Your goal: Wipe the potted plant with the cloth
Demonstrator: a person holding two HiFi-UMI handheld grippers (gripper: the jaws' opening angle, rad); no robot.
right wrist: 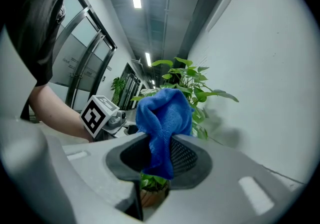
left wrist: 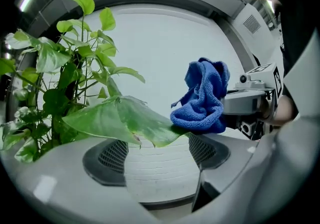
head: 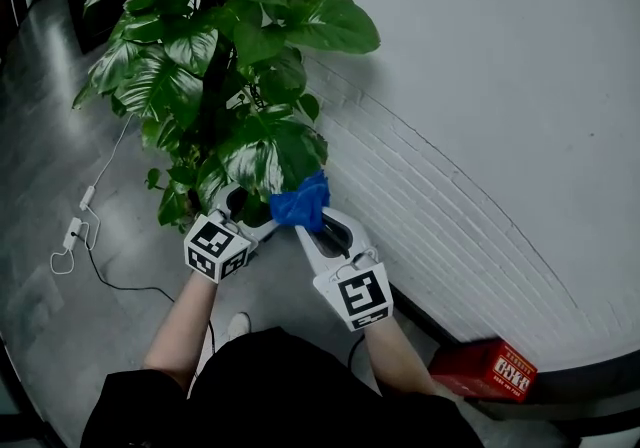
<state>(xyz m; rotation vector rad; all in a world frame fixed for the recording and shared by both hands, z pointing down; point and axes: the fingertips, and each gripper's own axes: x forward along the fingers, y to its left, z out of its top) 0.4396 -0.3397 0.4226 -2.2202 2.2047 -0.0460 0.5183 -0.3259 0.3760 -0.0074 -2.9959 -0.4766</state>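
Right gripper (right wrist: pixel 161 154) is clamped tight on a fuzzy blue terry-type cloth (right wrist: pixel 165 113), which bunches into a soft lump above the dark, grid-textured jaws. Left gripper (left wrist: pixel 157 150) is spread wide with nothing pinched. A broad, smooth, pointed leaf (left wrist: pixel 120 120) lies across just above its tips, and the cloth sits on that leaf's right end. The potted plant (head: pixel 220 66) is bushy with glossy, pale-streaked heart-shaped leaves. It stands on the grey floor (head: pixel 60 116) right beside a white brick wall (head: pixel 450 136).
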